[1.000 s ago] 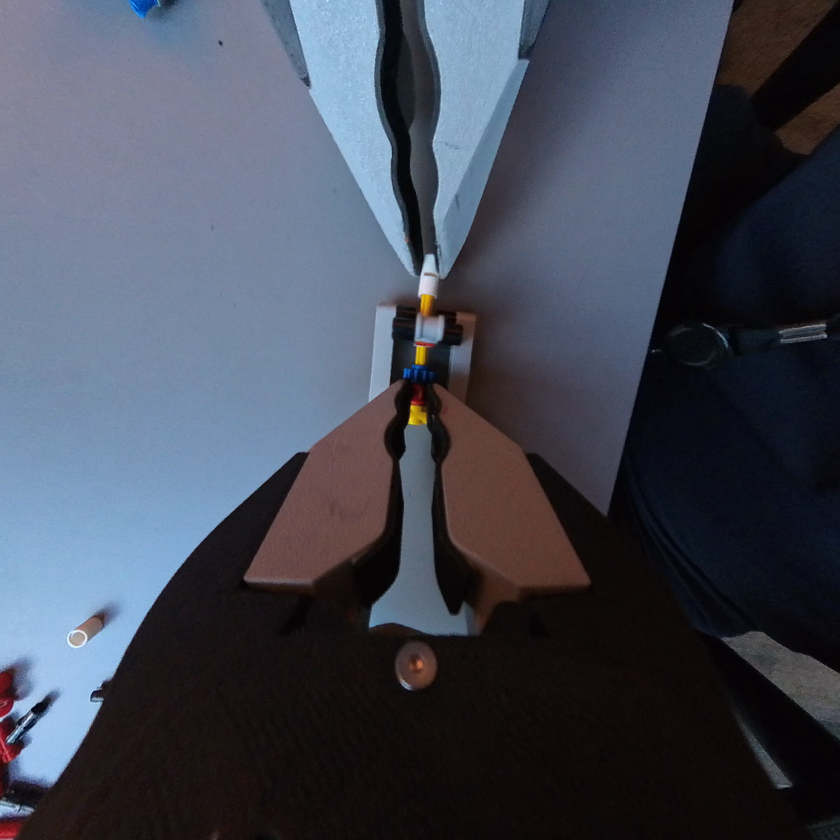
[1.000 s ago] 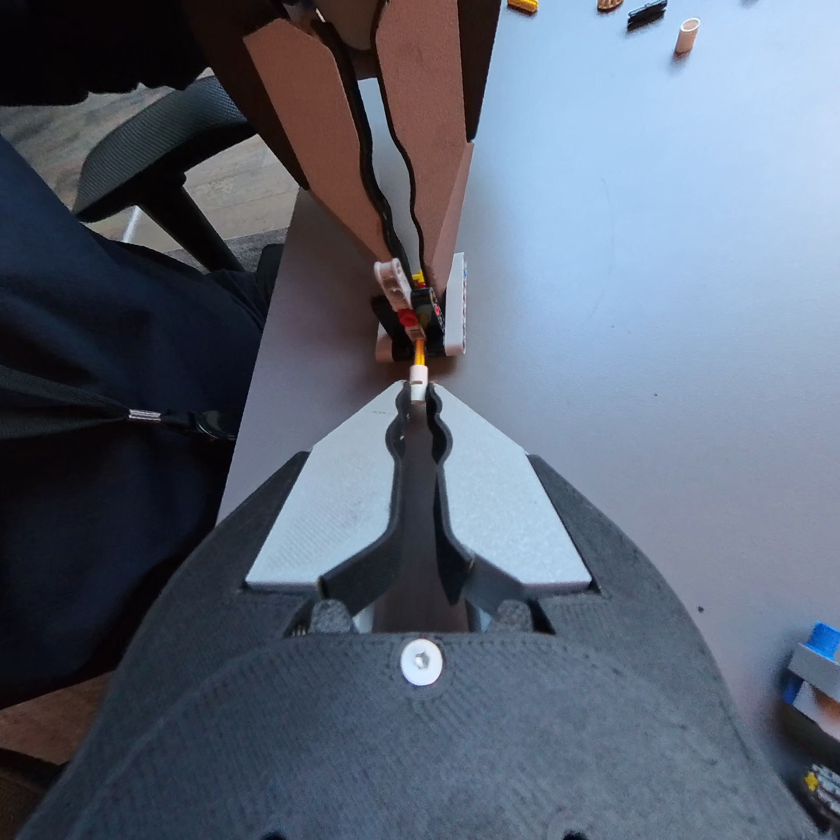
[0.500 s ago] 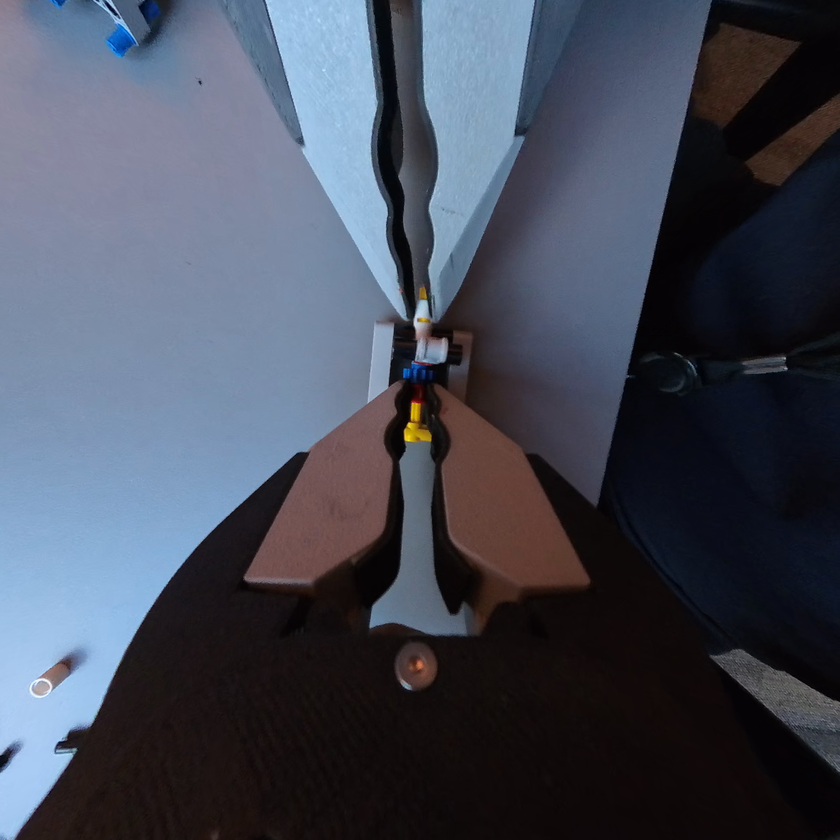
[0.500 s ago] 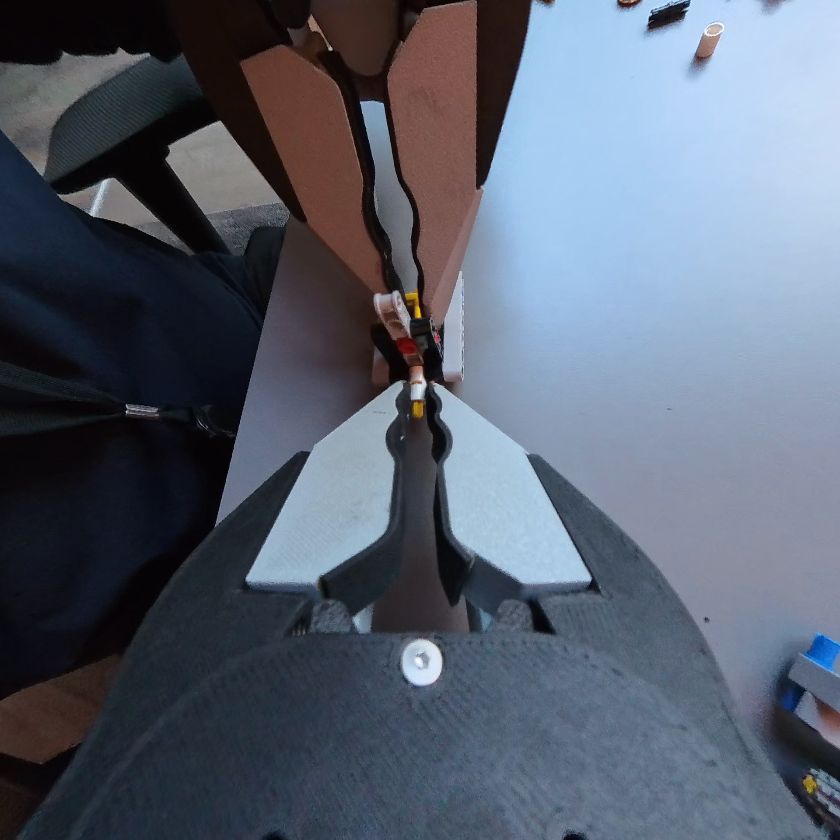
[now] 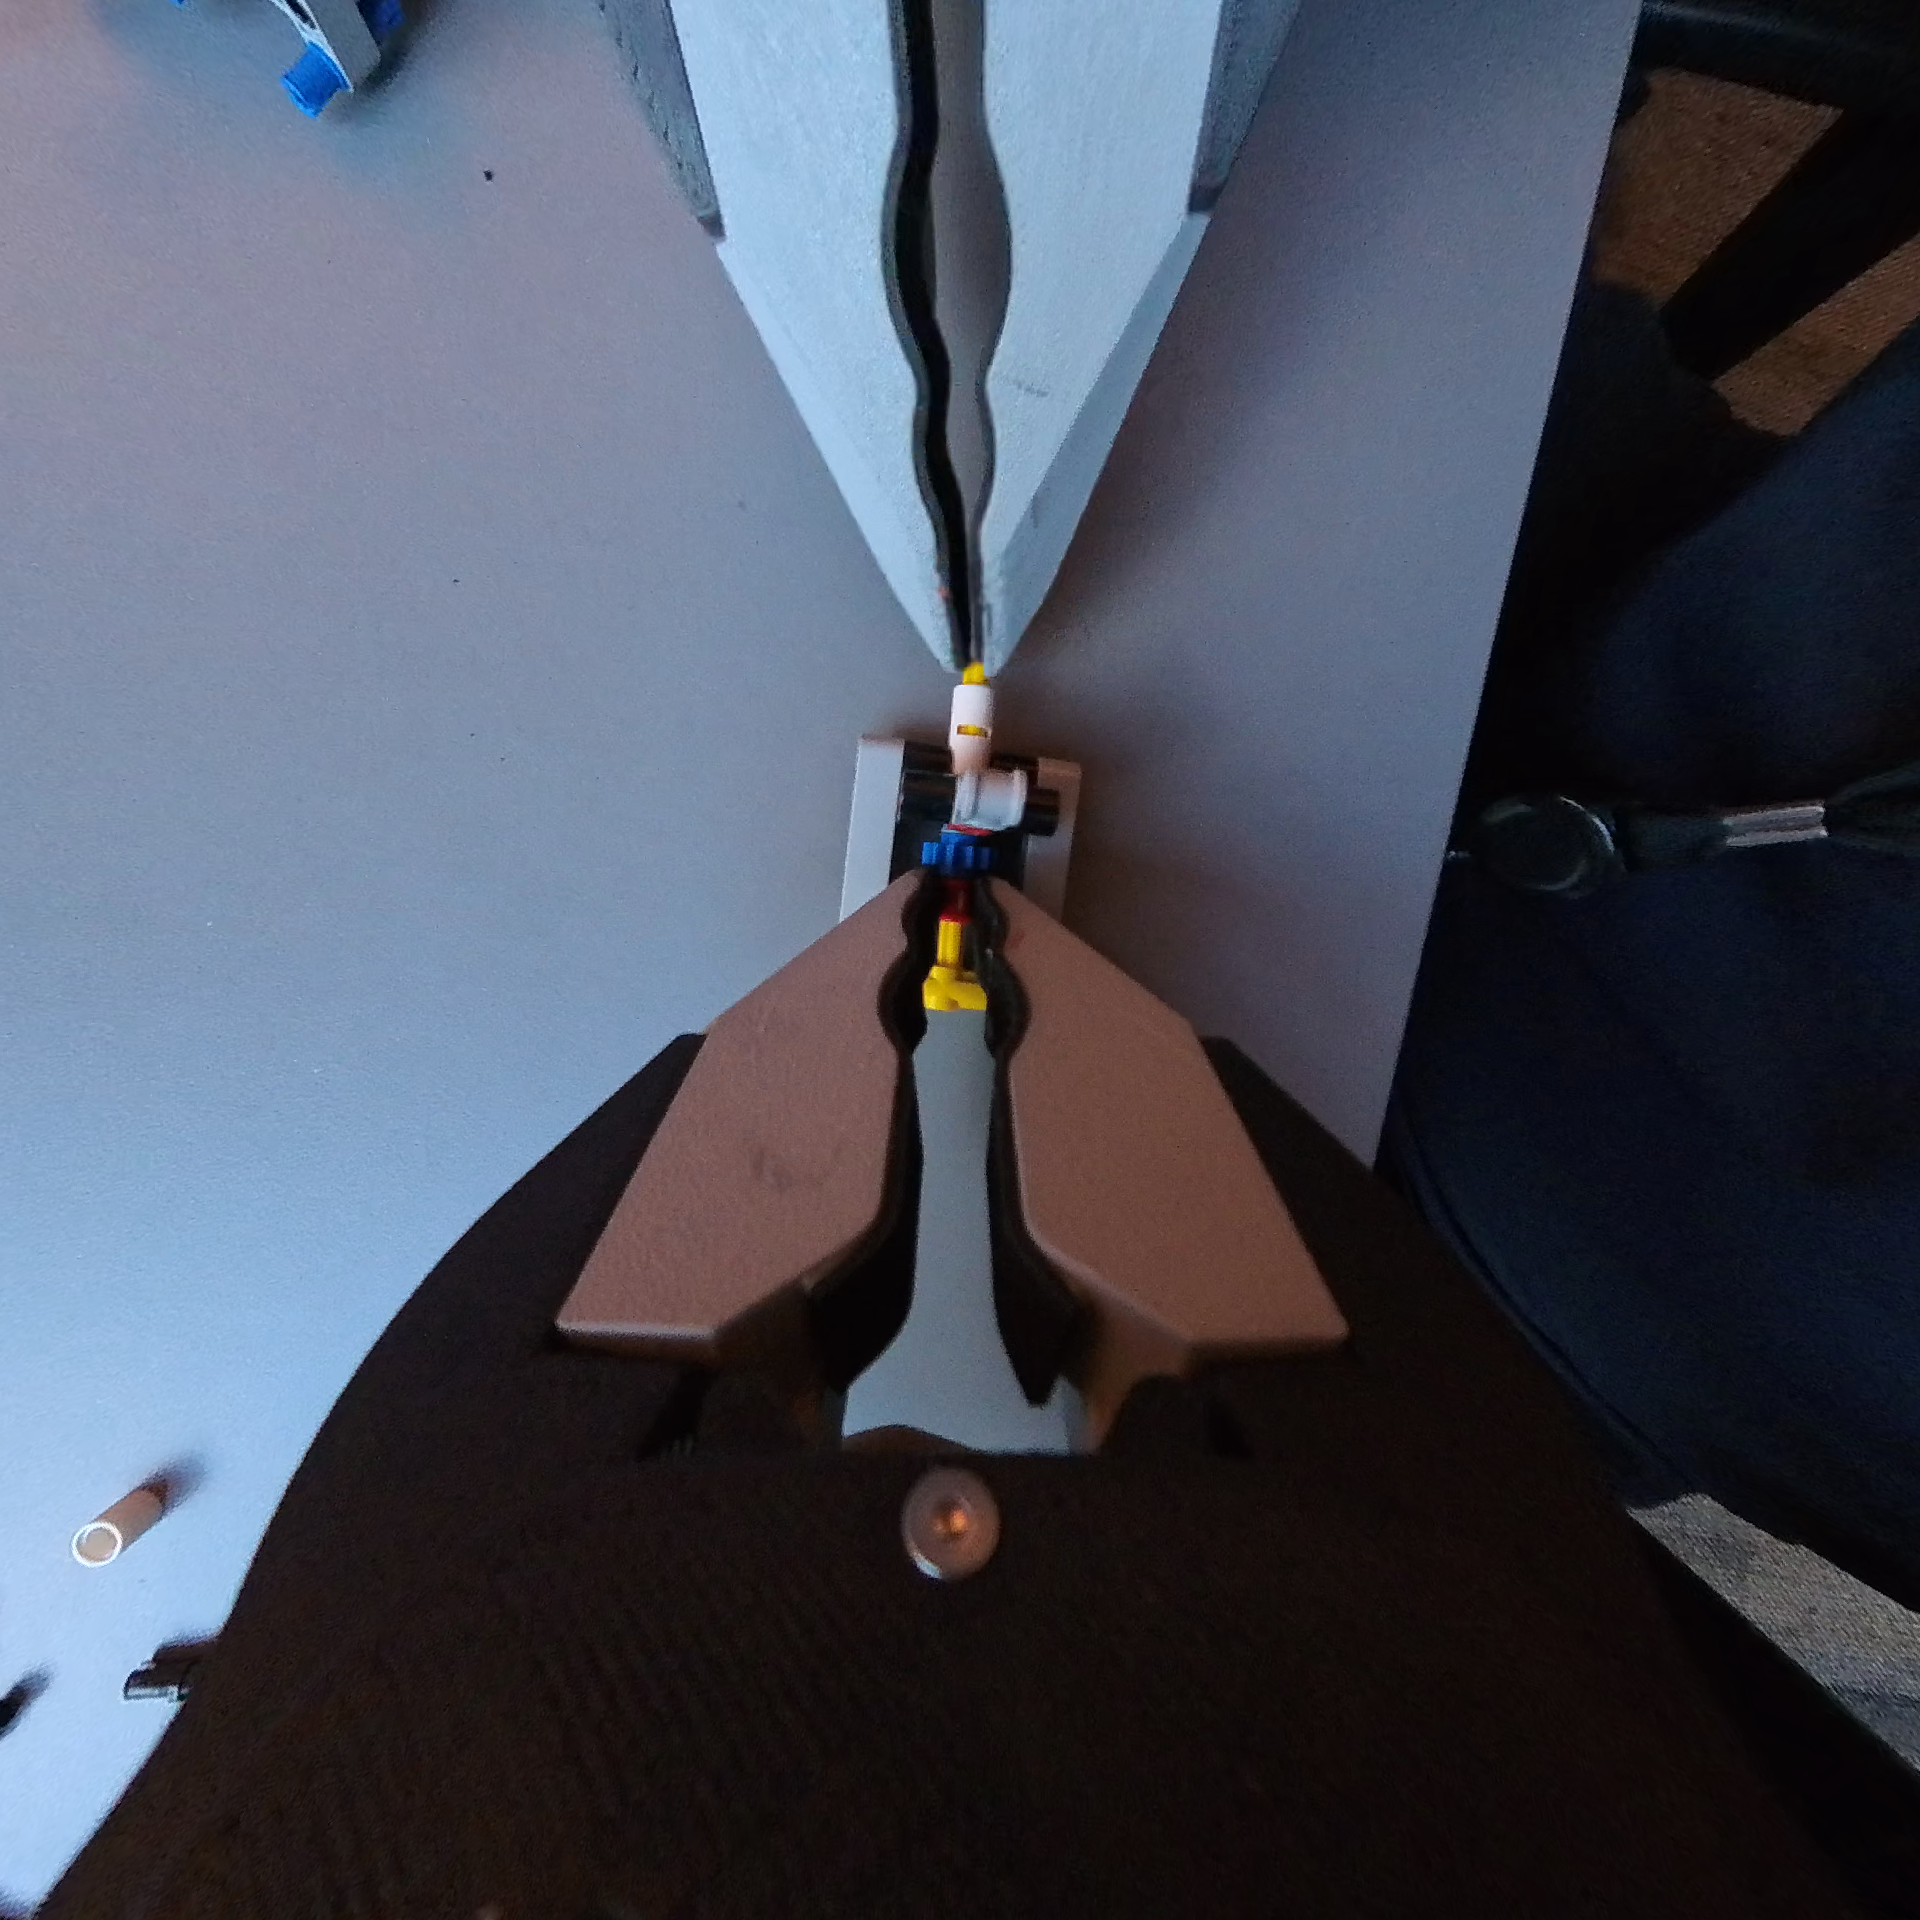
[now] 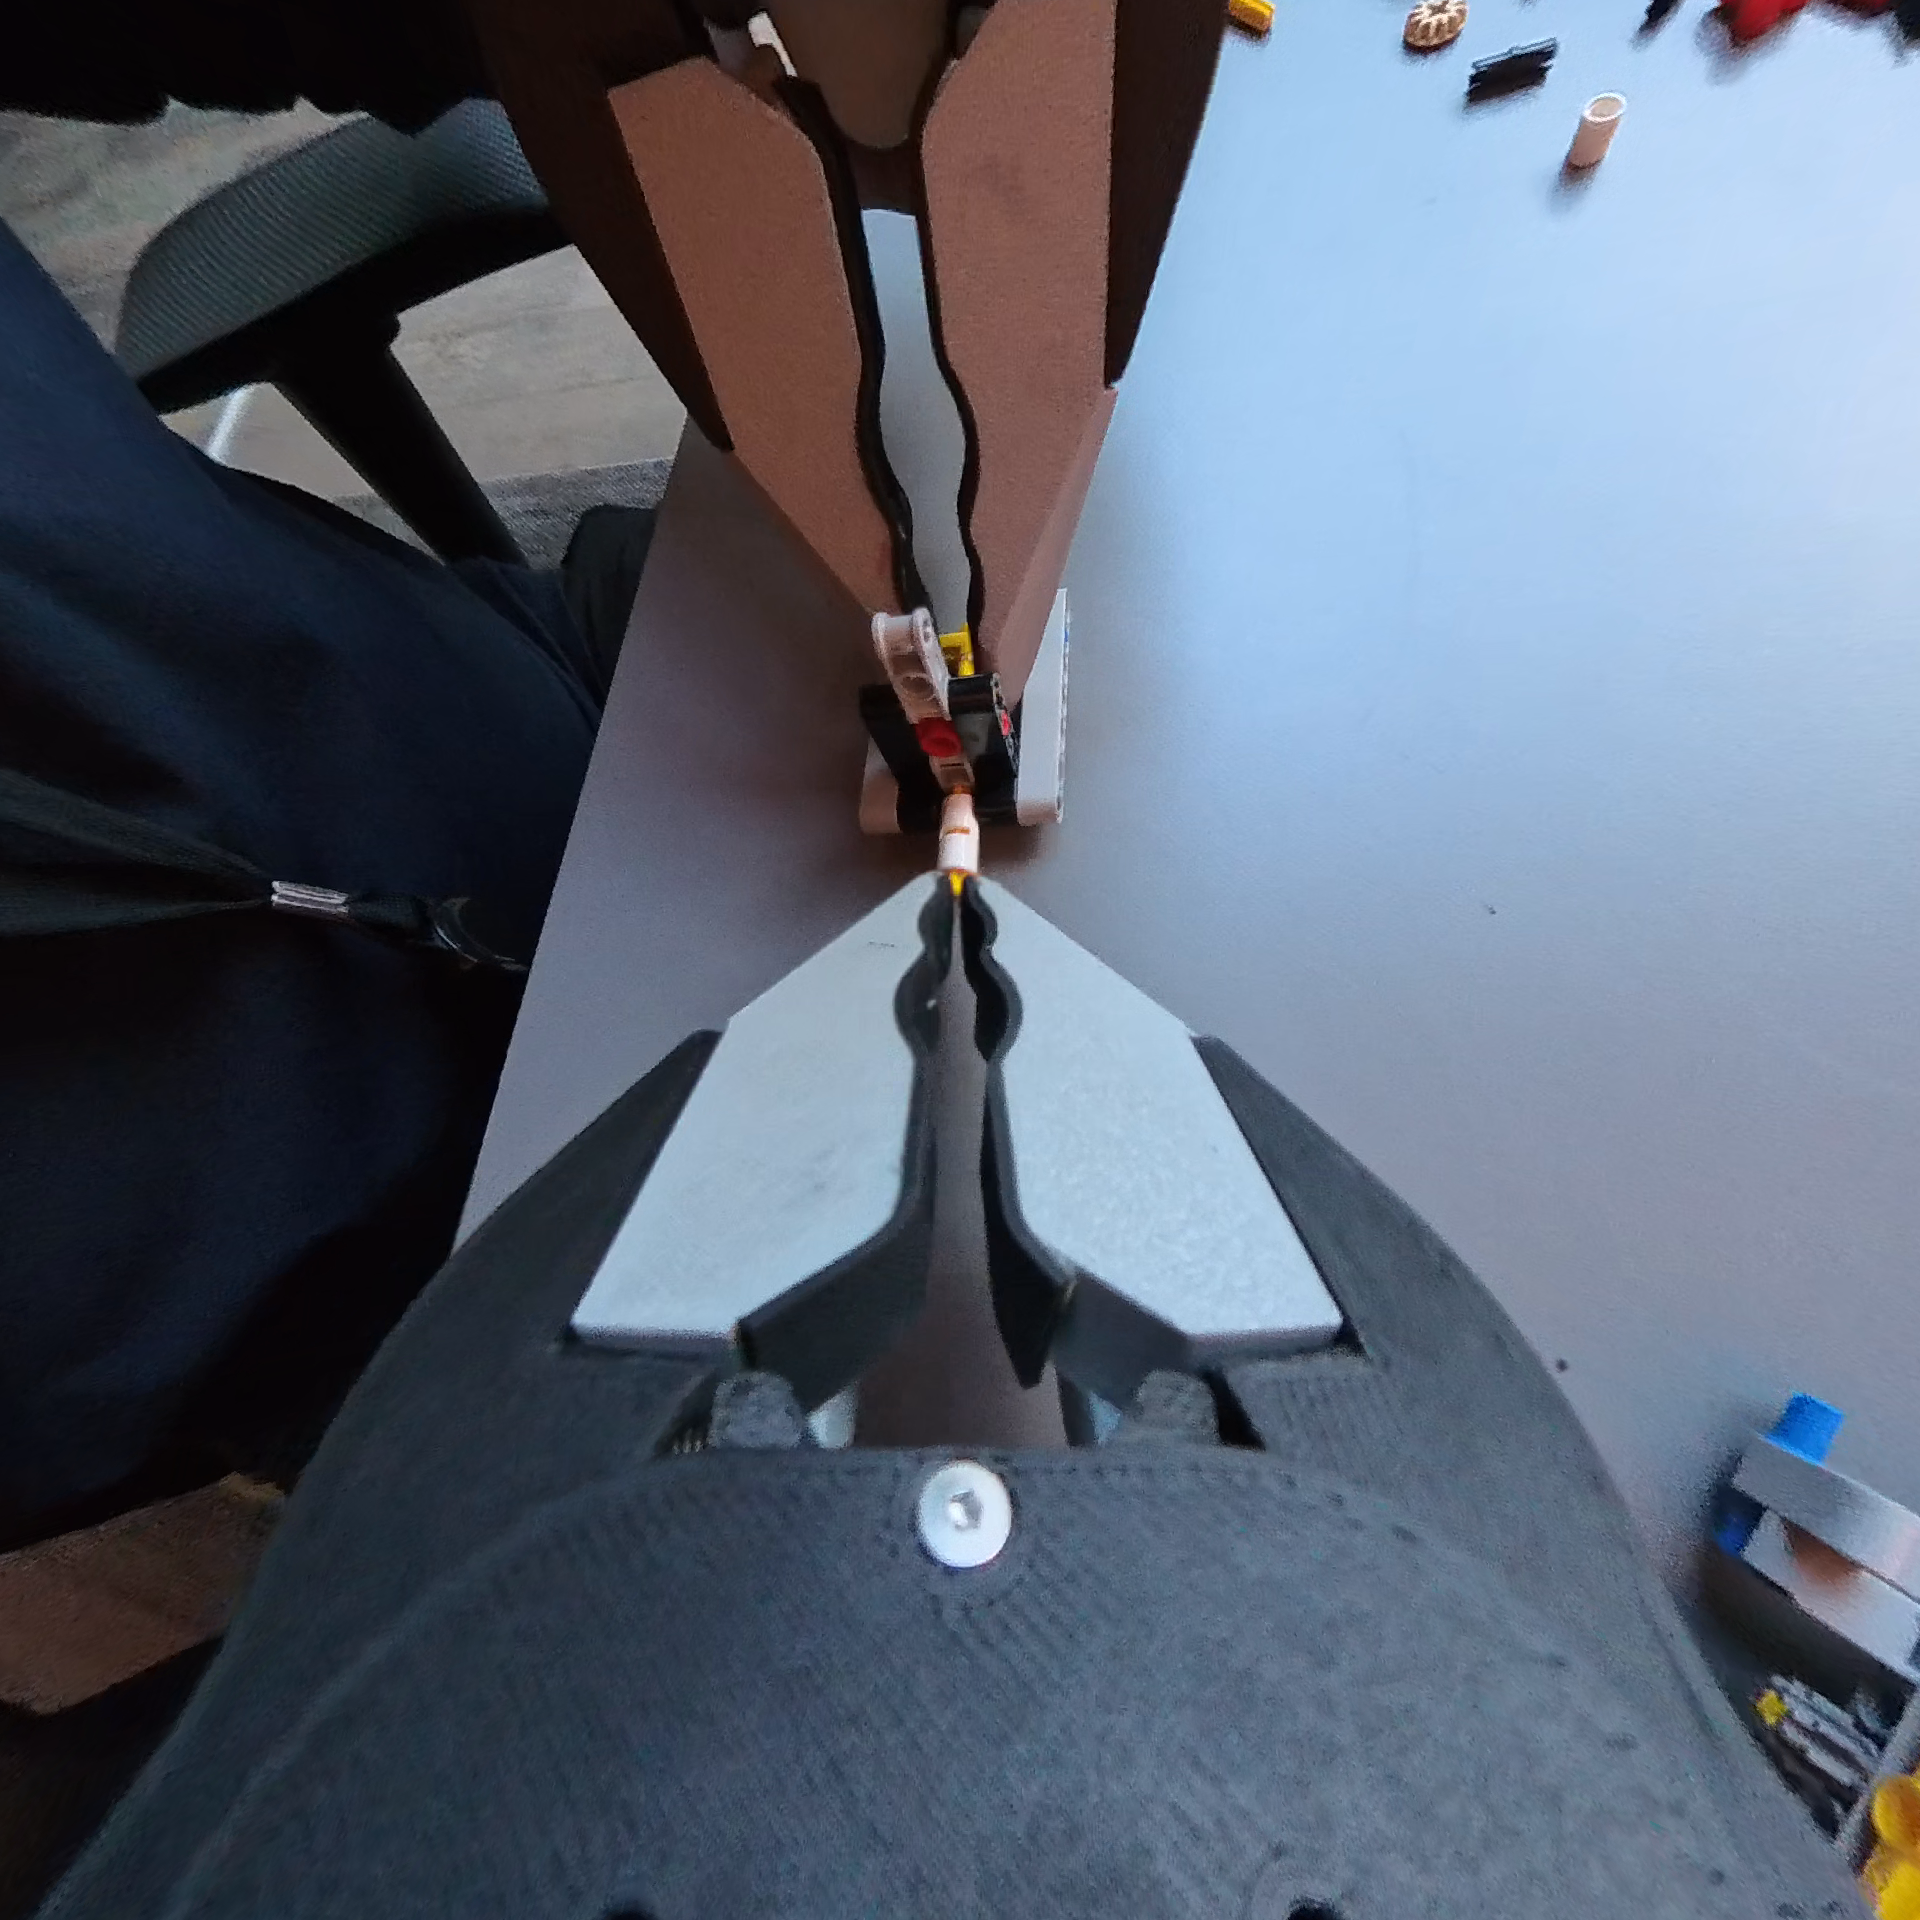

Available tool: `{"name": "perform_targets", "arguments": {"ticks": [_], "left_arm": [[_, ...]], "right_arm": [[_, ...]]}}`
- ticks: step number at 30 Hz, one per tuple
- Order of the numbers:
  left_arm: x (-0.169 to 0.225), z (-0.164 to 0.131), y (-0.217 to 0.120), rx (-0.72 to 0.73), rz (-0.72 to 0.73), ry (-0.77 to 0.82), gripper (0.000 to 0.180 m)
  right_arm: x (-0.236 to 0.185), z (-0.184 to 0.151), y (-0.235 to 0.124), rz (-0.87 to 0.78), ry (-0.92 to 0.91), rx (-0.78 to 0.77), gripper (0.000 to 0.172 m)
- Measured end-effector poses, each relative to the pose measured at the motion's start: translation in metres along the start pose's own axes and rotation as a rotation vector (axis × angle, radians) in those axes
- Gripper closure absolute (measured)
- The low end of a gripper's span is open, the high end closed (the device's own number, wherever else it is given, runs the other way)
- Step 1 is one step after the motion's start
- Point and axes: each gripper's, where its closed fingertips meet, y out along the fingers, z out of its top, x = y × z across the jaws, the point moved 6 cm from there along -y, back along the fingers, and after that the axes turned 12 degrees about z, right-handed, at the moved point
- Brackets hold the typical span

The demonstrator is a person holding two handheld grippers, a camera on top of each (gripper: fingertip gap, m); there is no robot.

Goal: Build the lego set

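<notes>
My left tongs (image 5: 961, 914), the brown pair, are clamped on a small brick-toy assembly (image 5: 961, 831) that stands near the table (image 5: 416, 727) edge closest to my lap; the brown fingers (image 5: 831, 1091) pinch a yellow axle piece (image 5: 951, 971) with a red collar, and just beyond their tips sits a blue gear (image 5: 951, 854). Past the gear a light grey connector (image 5: 992, 798) crosses the axle over a black frame and a pale grey beam (image 5: 868, 810) lying flat on the table. On the far side of the assembly a white sleeve (image 5: 971, 717) rides on the yellow axle (image 5: 972, 673), and my right tongs (image 6: 956, 888), the grey pair, are drawn together on the very end of that axle, so the two pairs face each other point to point with the assembly between them. From the right side the sleeve (image 6: 958, 836) sits just ahead of my grey fingers (image 6: 831, 1091), with a red pin (image 6: 938, 740) and a white perforated beam (image 6: 914, 665) on the assembly behind it. Well away from the assembly lie a tan tube (image 6: 1595, 130), a black part (image 6: 1509, 68), a round tan gear (image 6: 1434, 23) and a grey and blue block build (image 6: 1808, 1517). A dark blue garment (image 6: 260, 727) and an office chair (image 6: 312, 260) sit off the table edge beside the assembly.
</notes>
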Motion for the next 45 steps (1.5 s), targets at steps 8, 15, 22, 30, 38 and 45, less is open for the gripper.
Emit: {"name": "perform_targets", "arguments": {"ticks": [8, 15, 22, 30, 38, 45], "left_arm": [[0.001, 0.0, 0.0, 0.015, -0.009, -0.013, 0.177], [0.001, 0.001, 0.001, 0.02, -0.006, -0.009, 0.177], [0.0, 0.002, 0.002, 0.043, -0.007, -0.025, 0.177], [0.002, 0.001, 0.001, 0.056, -0.017, -0.025, 0.177], [-0.004, -0.004, -0.005, 0.08, -0.053, -0.112, 0.169], [-0.01, -0.011, -0.015, 0.072, 0.014, -0.088, 0.166]], "right_arm": [[-0.001, 0.001, -0.003, 0.0, -0.011, 0.012, 0.171], [0.0, -0.003, 0.006, -0.016, -0.026, -0.045, 0.17], [0.001, -0.003, 0.004, -0.014, -0.018, -0.036, 0.171], [-0.002, -0.003, 0.004, -0.01, -0.042, -0.05, 0.171], [-0.001, -0.007, 0.002, -0.067, -0.077, -0.088, 0.171], [0.0, -0.008, 0.0, -0.053, -0.072, -0.081, 0.171]]}}
